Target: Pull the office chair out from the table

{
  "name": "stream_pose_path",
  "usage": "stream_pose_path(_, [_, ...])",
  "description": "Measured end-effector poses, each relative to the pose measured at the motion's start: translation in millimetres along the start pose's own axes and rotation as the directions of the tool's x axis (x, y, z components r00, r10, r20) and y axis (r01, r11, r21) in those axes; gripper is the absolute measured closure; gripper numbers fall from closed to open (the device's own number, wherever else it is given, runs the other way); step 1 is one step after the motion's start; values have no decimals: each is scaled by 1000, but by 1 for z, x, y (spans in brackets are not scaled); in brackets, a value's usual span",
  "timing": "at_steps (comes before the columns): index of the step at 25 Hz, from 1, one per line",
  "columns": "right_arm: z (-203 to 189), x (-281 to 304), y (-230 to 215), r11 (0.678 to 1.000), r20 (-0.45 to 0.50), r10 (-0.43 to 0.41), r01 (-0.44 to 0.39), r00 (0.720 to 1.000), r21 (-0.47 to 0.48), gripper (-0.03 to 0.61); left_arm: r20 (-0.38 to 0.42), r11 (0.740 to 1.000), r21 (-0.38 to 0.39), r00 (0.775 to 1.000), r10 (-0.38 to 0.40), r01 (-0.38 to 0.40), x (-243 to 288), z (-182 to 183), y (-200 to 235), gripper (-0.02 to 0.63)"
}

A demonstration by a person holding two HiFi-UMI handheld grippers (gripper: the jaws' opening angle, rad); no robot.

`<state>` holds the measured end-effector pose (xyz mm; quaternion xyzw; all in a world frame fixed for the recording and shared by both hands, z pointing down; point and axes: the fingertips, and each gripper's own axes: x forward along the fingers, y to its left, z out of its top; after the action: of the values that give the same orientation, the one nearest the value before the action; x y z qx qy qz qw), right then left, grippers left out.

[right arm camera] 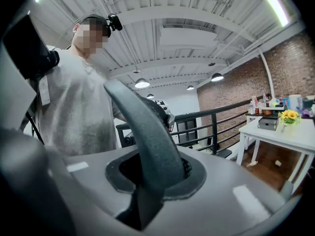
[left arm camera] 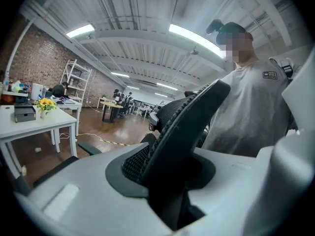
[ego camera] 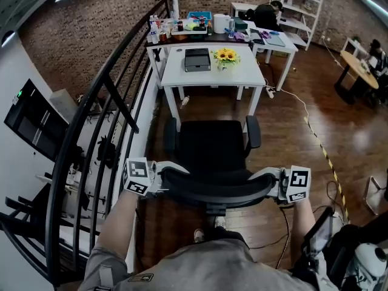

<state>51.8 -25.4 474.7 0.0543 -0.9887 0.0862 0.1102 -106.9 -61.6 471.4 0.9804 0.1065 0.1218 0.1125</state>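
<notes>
A brick-walled loft with a wooden floor (ego camera: 285, 138) and a black railing (ego camera: 115, 96) down one side. Against the far wall stands the white table (ego camera: 242, 71), with flowers (ego camera: 225, 56) and a black box (ego camera: 197, 59) on it. The office chair (ego camera: 212, 147) stands facing it, its seat out from under the top with a strip of floor between them, so the pull looks well along. The left gripper (ego camera: 159, 183) and right gripper (ego camera: 270, 185) are each clamped on one end of the backrest (ego camera: 215, 190), probably so the chair rolls straight rather than swivelling. From overhead you see only the spacing. The gripper views show the rim wedged between each pair of jaws, with the person (left arm camera: 251, 107) standing close behind, which the head view hardly shows.
</notes>
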Motion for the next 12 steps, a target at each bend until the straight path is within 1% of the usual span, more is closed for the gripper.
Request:
stream_pose_path(4, [-4, 1, 19, 1000, 5, 8, -8, 1000, 8, 494, 8, 1000, -13, 1000, -6, 6, 2, -4, -17, 483])
stream_pose_path(7, [-5, 3, 35, 1000, 7, 22, -22, 1000, 9, 495, 6, 1000, -7, 1000, -9, 9, 3, -7, -32, 485])
stream_pose_path(12, [-6, 2, 48, 1000, 13, 26, -26, 1000, 6, 497, 3, 1000, -12, 1000, -7, 7, 4, -7, -46, 486])
